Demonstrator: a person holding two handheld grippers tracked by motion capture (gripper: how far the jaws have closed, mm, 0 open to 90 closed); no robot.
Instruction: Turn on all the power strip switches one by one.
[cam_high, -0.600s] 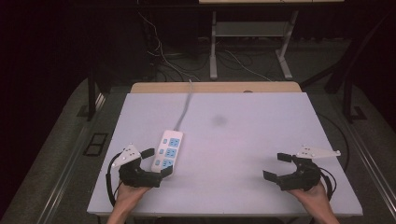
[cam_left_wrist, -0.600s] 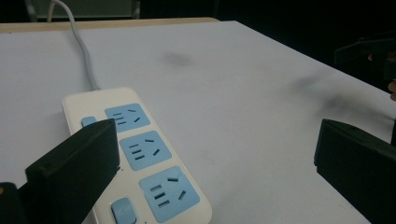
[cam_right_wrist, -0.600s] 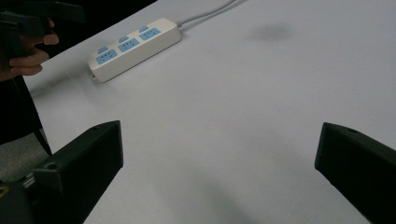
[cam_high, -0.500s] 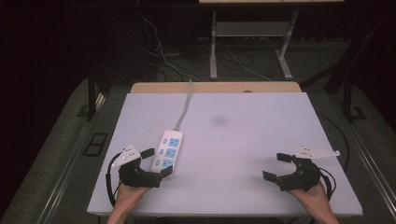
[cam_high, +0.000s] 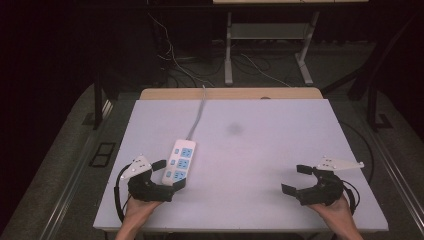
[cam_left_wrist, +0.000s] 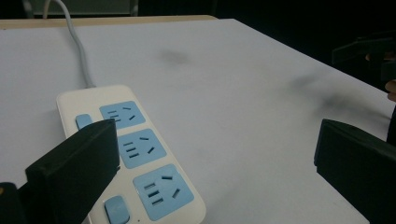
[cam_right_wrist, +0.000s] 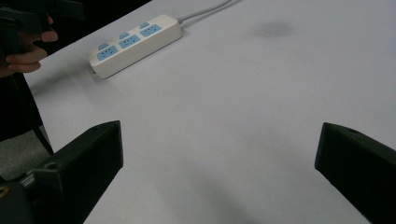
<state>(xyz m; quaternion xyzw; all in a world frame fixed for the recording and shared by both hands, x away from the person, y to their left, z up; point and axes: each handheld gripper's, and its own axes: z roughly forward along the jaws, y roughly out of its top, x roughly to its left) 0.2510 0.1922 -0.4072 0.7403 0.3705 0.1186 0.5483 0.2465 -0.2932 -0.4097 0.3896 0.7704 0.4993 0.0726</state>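
White power strip (cam_high: 180, 161) lies on the worktop (cam_high: 260, 150), left of centre, near half, long axis running near-to-far w/ a slight tilt; its grey cable (cam_high: 198, 114) leaves the far end and runs off the far edge. Left hand-held gripper (cam_high: 167, 174) sits at the near-left corner area, jaws spread wide, nothing between the pads; the strip's near end is just beside its far/right jaw, and from the high view I can't tell if they touch. In the left gripper view the strip (cam_left_wrist: 135, 154) lies partly behind the left jaw and reaches in between the two jaws on that side, w/ bare worktop filling the rest of the gap; the left hand-held gripper (cam_left_wrist: 215, 163) isn't clamping it. Right hand-held gripper (cam_high: 297, 179) is near the near-right corner, well apart from the strip, jaws also wide open and empty; in the right gripper view the strip (cam_right_wrist: 135, 44) shows far off to the upper left, beyond the open jaws of the right hand-held gripper (cam_right_wrist: 219, 158). Strip face: three light-blue socket panels in a row, each w/ slot holes, plus small blue switch buttons along one side. No brand name, label or readable writing can be made out on it. A faint dark smudge (cam_high: 234, 128) marks the worktop further back, mid-right of the strip.
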